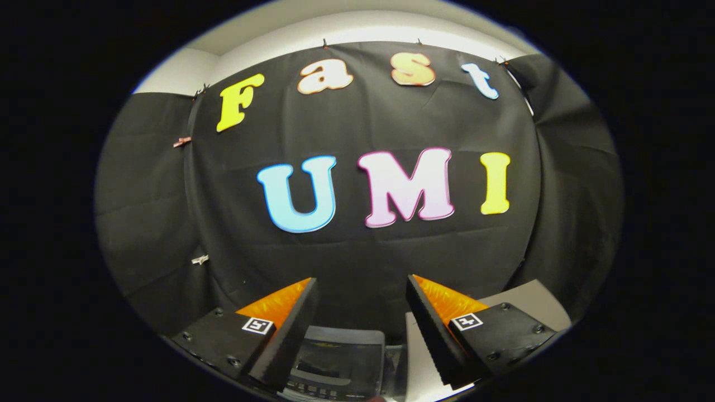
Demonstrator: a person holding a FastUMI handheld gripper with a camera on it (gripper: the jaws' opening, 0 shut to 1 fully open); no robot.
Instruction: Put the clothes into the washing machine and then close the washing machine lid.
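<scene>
The gripper (362, 290) stands open, its ridged wedge fingers holding nothing. At six o'clock between them sits the washing machine (338, 360), boxy with a glossy dark lid; a pale tabletop (530, 298) lies at four o'clock, with free room ahead to the draped cloth wall (357, 262).

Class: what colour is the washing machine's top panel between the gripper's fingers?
Grey washing machine, in the gripper view; gripper open.
</scene>
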